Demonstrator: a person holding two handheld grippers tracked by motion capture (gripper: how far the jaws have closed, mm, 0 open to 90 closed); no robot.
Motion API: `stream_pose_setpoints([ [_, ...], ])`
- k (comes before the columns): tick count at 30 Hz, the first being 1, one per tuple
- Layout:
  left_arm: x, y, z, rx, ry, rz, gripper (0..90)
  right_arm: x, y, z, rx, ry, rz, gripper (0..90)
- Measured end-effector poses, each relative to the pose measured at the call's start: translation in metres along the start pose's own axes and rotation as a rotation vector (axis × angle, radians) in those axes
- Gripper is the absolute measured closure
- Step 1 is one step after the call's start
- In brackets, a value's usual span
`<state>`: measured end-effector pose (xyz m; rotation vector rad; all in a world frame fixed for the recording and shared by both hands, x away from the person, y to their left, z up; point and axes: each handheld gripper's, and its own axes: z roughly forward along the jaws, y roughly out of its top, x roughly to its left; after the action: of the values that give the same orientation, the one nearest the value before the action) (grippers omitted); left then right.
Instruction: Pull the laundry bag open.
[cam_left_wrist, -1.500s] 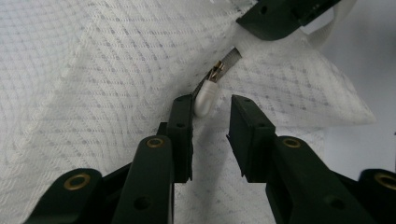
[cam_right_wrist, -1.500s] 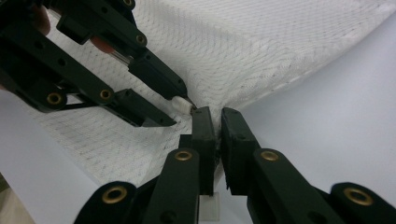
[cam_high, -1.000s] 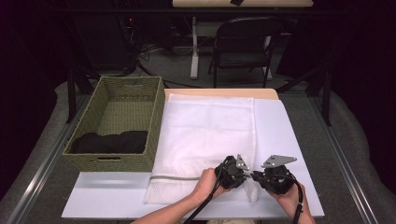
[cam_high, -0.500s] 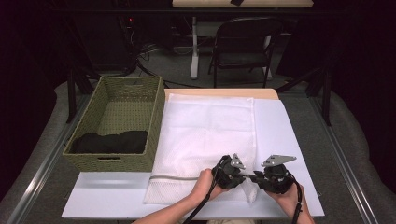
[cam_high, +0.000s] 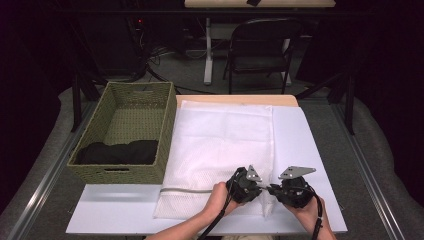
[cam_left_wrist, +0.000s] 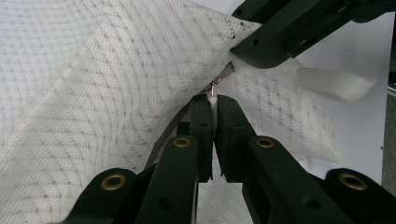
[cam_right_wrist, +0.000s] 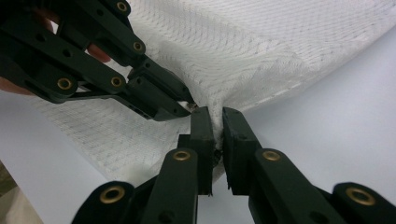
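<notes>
A white mesh laundry bag (cam_high: 220, 140) lies flat on the white table top (cam_high: 300, 135), its grey zipper (cam_high: 185, 190) running along the near edge. My left gripper (cam_high: 263, 189) is shut on the small metal zipper pull (cam_left_wrist: 214, 88) at the bag's near right corner. My right gripper (cam_high: 272, 190) faces it tip to tip. Its jaws have just been closing, and a fold of the mesh (cam_right_wrist: 218, 116) is pinched between the pads. In the left gripper view my own jaws (cam_left_wrist: 214, 100) meet just below the right gripper's tip (cam_left_wrist: 243, 50). The left gripper's tip (cam_right_wrist: 187, 106) shows in the right gripper view.
A woven green basket (cam_high: 166, 125) stands at the left of the bag with a dark garment (cam_high: 117, 152) in its near end. A folding chair (cam_high: 262, 50) and table legs stand beyond the far edge. Bare white table lies right of the bag.
</notes>
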<state>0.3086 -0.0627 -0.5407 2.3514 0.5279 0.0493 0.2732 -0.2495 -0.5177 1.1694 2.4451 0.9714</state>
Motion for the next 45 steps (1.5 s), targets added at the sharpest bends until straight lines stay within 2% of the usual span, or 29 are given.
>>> stream_pose_setpoints([
  [3, 0.0000, -0.0013, 0.0001, -0.013, 0.002, -0.017, 86.4, 0.0002, 0.0001, -0.0003, 0.000, -0.003, -0.001, 83.9],
  [8, -0.0006, -0.0024, -0.0003, -0.005, 0.003, -0.025, 86.5, 0.0003, 0.0003, 0.0001, -0.001, -0.008, -0.001, 84.2],
  [33, 0.0001, -0.0027, -0.0014, -0.017, 0.037, -0.025, 86.7, 0.0026, 0.0020, -0.0009, -0.001, -0.012, -0.002, 85.4],
  [35, 0.0004, -0.0027, -0.0013, -0.020, 0.023, -0.044, 86.5, 0.0021, 0.0018, -0.0011, -0.007, 0.001, 0.005, 85.6],
  [39, 0.0017, -0.0005, -0.0010, -0.014, 0.001, -0.043, 85.1, 0.0040, 0.0027, -0.0036, -0.023, 0.007, -0.013, 85.6],
  [41, 0.0028, 0.0001, 0.0000, -0.017, -0.016, -0.064, 84.4, 0.0050, 0.0030, -0.0037, -0.029, 0.010, -0.009, 85.6],
  [45, 0.0015, 0.0004, 0.0025, -0.006, -0.013, -0.074, 85.5, 0.0055, 0.0028, -0.0038, -0.037, 0.013, -0.030, 85.6],
])
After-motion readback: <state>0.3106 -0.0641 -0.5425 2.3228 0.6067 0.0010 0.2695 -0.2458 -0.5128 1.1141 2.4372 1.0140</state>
